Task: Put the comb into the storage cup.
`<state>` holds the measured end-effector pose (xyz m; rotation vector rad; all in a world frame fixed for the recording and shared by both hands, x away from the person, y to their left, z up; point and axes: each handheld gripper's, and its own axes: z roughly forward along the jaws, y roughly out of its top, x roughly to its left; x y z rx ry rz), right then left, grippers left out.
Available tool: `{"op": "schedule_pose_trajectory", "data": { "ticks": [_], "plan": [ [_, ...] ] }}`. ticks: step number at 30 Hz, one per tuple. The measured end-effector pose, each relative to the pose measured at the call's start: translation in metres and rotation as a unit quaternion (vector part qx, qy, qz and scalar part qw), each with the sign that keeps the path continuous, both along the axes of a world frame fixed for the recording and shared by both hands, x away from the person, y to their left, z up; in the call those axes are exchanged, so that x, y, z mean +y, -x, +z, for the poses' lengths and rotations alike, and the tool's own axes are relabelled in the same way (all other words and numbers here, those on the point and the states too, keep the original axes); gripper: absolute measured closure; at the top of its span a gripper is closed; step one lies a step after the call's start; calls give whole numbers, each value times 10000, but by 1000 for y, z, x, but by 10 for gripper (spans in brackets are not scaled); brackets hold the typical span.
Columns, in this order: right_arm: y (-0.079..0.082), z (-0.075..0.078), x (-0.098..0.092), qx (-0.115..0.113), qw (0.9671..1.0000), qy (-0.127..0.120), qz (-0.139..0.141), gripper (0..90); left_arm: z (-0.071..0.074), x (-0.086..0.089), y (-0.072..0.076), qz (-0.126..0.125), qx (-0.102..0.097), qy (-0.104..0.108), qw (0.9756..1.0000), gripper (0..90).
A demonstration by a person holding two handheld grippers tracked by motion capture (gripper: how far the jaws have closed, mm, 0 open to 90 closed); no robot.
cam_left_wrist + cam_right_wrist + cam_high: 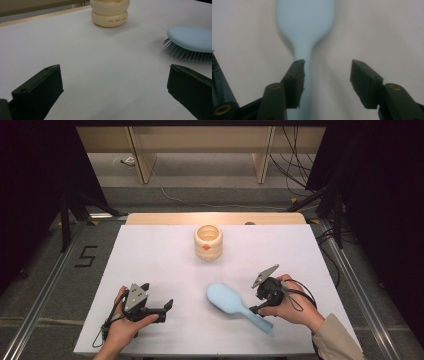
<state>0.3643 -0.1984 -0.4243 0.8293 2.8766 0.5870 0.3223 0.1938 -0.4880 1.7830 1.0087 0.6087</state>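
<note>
A light blue hairbrush [229, 301] lies bristles down on the white table [150, 255], its handle pointing toward the front right. My right gripper [256, 307] hovers over that handle. In the right gripper view the jaws [327, 65] stand apart and the hairbrush [305, 22] handle runs beneath them along the inner side of the left jaw, without being pinched. My left gripper [159, 295] rests at the front left, open with nothing in it. In the left gripper view the bare table lies between its jaws [115, 72], with the hairbrush [192, 40] head to the right.
A cream, ring-shaped pot [208, 241] with an orange spot stands at the back middle of the table; the pot [110, 12] is also far ahead in the left gripper view. A wooden strip [215, 218] borders the far edge. Dark stands and cables flank the table.
</note>
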Motion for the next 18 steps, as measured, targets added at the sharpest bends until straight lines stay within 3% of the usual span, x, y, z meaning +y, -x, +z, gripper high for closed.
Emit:
{"op": "schedule_pose_trajectory", "data": {
  "ticks": [8,18],
  "plan": [
    [2,-9,20,359,9990,185,171,303,0,0,0,-3,-3,-9,10000,0],
    [-5,-20,41,484,9971,521,253,296,0,0,0,-7,-2,-7,10000,0]
  ]
}}
